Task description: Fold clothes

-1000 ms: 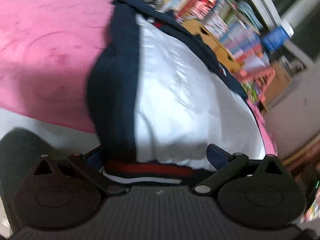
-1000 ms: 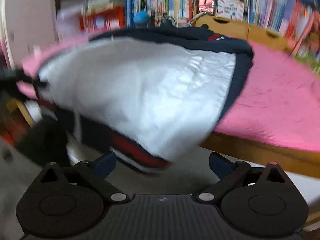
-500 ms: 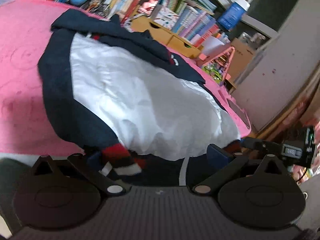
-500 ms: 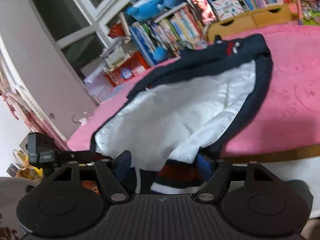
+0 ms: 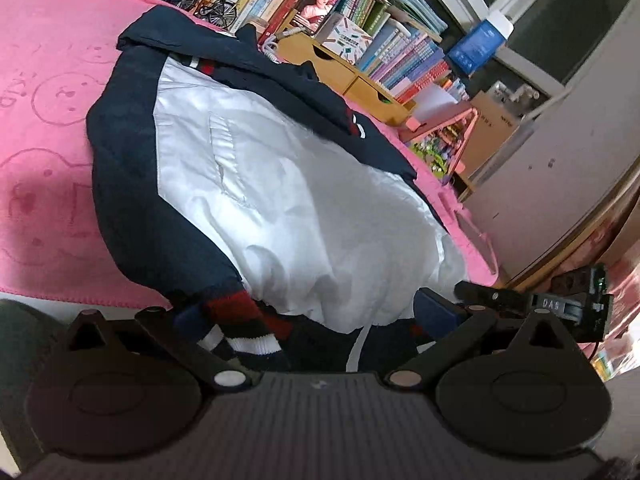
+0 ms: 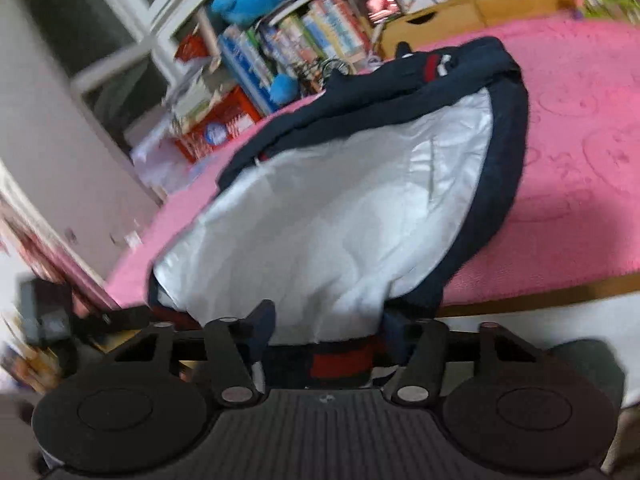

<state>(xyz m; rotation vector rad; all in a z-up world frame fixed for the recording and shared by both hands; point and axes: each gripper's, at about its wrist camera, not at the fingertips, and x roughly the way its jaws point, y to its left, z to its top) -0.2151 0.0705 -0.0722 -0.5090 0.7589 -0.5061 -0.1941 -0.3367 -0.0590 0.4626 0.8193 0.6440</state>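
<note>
A navy jacket (image 5: 132, 208) with its white lining (image 6: 328, 220) turned up lies across the pink bed cover (image 5: 44, 128), filling mid-frame, its striped hem (image 5: 248, 328) hanging over the near edge. The left gripper (image 5: 308, 320) stands spread around that hem. The right gripper (image 6: 326, 328) has just been closing, hem between its fingers (image 6: 262, 326); whether they pinch it is unclear.

One jacket (image 5: 280, 200) (two claws)
</note>
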